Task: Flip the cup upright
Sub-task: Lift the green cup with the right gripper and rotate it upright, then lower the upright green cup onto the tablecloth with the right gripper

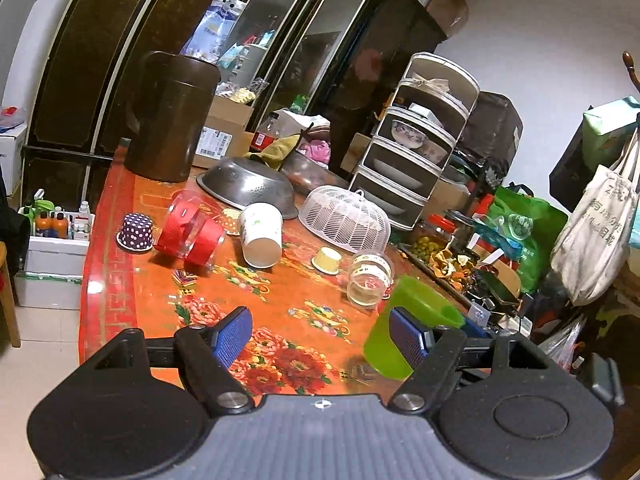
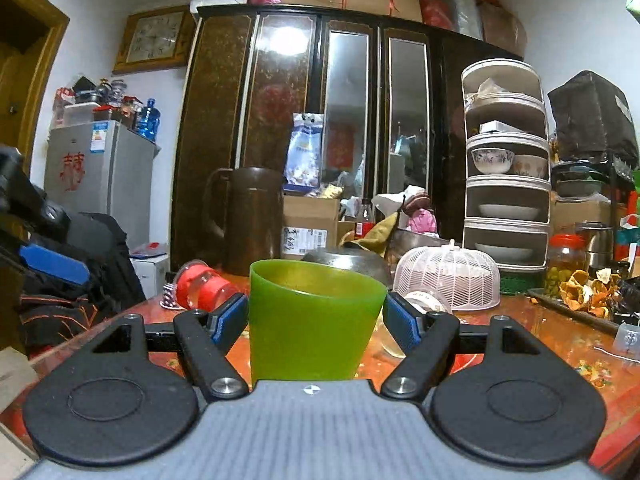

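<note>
From the left wrist view, a polka-dot cup point(image 1: 137, 232) sat mouth-down at nine o'clock on the red floral table point(image 1: 280, 308), then a red-banded clear jar point(image 1: 191, 231) lying on its side, then a white paper cup point(image 1: 261, 235) also tipped over, its mouth toward the camera. The left gripper point(image 1: 322, 340) was released, its blue pads spread wide with nothing between them. At four o'clock the green cup point(image 1: 384, 344) was partly hidden behind the pad point(image 1: 408, 338) on that side, so whether it touched the table could not be made out.

In the right wrist view the green cup point(image 2: 312, 320) stood mouth-up, its base cut off by the gripper body. The right gripper point(image 2: 314, 318) bracketed it, pads close against both walls; actual contact was hard to confirm. A white mesh cover point(image 2: 450, 276) sat at two o'clock.
</note>
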`<state>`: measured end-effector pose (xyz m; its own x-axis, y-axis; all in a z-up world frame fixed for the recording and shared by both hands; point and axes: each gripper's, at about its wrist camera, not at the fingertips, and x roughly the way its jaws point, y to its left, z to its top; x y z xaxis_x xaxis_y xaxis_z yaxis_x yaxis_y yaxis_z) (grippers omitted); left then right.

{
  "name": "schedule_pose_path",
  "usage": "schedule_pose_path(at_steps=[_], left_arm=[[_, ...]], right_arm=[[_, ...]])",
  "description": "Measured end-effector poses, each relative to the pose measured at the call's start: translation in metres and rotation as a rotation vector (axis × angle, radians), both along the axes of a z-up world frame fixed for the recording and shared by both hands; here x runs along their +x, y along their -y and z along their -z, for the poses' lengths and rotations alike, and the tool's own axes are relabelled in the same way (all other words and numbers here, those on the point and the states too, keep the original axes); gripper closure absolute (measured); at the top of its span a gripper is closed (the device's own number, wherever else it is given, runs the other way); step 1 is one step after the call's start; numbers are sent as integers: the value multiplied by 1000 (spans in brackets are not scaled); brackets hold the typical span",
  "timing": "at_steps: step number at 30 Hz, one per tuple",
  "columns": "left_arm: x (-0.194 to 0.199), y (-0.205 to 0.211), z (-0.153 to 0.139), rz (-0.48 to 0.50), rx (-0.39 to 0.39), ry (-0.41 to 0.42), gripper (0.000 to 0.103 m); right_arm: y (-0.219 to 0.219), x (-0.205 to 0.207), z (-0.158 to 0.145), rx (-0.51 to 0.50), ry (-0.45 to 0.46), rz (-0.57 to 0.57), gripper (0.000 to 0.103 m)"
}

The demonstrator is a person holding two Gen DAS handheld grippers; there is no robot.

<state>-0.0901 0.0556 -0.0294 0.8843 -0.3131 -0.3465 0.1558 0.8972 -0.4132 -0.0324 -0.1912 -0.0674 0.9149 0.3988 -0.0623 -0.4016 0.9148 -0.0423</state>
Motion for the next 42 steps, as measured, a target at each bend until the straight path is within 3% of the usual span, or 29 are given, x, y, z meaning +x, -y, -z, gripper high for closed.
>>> schedule_pose_path(at_steps=[5,16,37,42], left_arm=[[0,-2,3,7,-26,1,24],[6,-6,12,16,-46,-25,24],[5,0,13,26,-27,-49,24],[3,-2,13,19,-28,-51,24]], right_arm=[[-8,2,6,-42,41,7,28],[-11,16,16,-3,-95,-2,29],[-11,13,11,37,-169,-14,27],[-14,11,11,36,-169,-12,18]])
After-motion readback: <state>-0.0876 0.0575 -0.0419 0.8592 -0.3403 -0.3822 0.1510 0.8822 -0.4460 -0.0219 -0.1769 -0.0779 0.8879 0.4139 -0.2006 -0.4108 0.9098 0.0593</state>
